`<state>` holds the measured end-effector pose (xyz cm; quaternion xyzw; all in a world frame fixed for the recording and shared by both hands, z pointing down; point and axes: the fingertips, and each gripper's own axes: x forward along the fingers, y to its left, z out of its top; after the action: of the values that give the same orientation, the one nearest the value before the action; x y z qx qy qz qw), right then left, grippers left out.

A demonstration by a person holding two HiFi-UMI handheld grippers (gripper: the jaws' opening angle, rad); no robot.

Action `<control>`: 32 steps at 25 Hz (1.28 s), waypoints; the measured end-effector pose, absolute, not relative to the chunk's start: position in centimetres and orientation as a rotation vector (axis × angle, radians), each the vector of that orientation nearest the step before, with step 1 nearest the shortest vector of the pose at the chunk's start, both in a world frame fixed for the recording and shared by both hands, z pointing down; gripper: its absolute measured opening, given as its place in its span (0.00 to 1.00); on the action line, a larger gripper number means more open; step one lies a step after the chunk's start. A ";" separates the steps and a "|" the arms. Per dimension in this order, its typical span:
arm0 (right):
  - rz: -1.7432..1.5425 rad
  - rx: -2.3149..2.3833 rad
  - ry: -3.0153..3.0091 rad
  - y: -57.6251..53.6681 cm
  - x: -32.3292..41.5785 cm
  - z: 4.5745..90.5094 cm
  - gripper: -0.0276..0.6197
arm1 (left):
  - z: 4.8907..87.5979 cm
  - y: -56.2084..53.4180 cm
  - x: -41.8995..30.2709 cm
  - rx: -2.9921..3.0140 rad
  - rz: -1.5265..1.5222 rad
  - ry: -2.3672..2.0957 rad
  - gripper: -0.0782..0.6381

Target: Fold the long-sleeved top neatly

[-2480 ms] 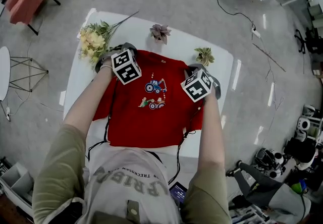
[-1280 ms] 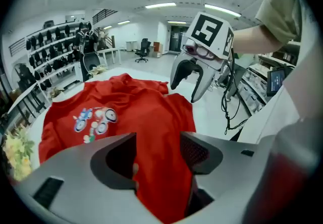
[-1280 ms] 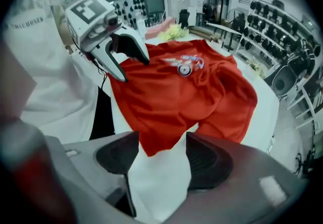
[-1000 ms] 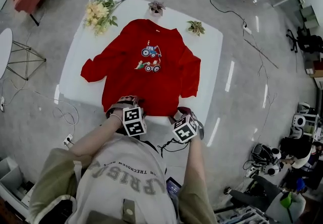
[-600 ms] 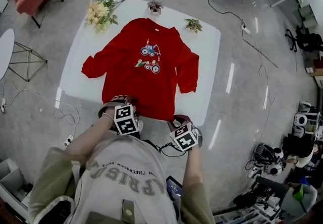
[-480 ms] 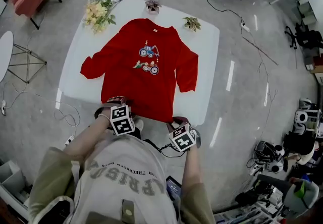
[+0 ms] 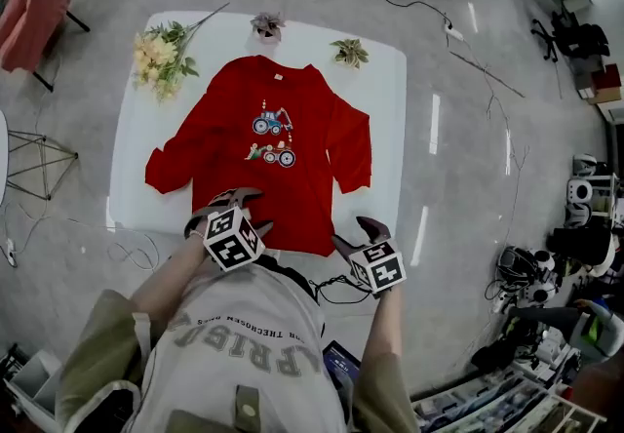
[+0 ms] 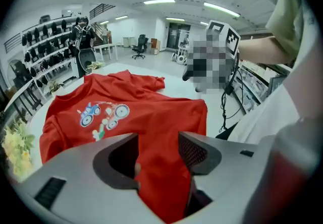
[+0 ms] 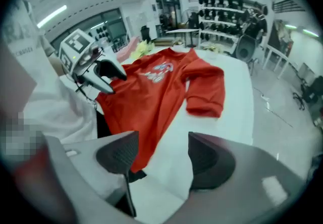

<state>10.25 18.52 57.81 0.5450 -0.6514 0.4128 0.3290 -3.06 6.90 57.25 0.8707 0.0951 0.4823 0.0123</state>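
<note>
A red long-sleeved top point(image 7: 292, 168) with a tractor print lies flat, face up, on the white table point(image 7: 390, 129), its sleeves spread to both sides. My left gripper point(image 7: 244, 209) hovers above the left part of the hem, open; the red cloth point(image 8: 126, 112) shows through its gap point(image 8: 157, 148) without being pinched. Off the hem's right corner, at the table's near edge, my right gripper point(image 7: 357, 234) has its jaws opening. Nothing is between them point(image 9: 161, 153), only tabletop and the top's point(image 9: 156, 87) hem corner beyond.
A bouquet of pale flowers point(image 7: 156, 56) lies at the table's far left corner, and two small plants point(image 7: 265, 26) point(image 7: 349, 51) stand along its far edge. Cables trail on the floor. A chair with pink cloth point(image 7: 29, 2) stands far left.
Both grippers went from the top's shoulders down to its hem, then lifted slightly off it. The right jaws have spread apart. The top lies flat as before.
</note>
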 end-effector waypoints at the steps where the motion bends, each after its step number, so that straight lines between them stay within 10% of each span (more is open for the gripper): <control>1: 1.078 1.506 -1.666 17.6 12.1 57.4 0.50 | 56.9 6.0 -2.1 2.724 1.470 0.286 0.46; 13: 1.389 1.734 -1.412 10.3 23.3 61.5 0.48 | 56.6 4.9 0.9 2.676 1.396 0.220 0.46; 18: 1.367 1.622 -1.492 10.5 23.1 62.2 0.32 | 56.8 5.1 1.6 2.642 1.398 0.059 0.46; 20: 1.331 1.601 -1.528 10.7 23.3 61.8 0.19 | 56.9 5.2 2.0 2.635 1.392 0.005 0.46; 32: 0.713 1.615 -1.499 17.1 28.9 54.8 0.17 | 57.4 4.0 8.9 2.732 1.498 -0.061 0.46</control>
<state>28.88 17.15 54.84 0.6389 -0.5930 0.2818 0.4011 8.87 3.99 57.44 0.8766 -0.0196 0.4807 0.0127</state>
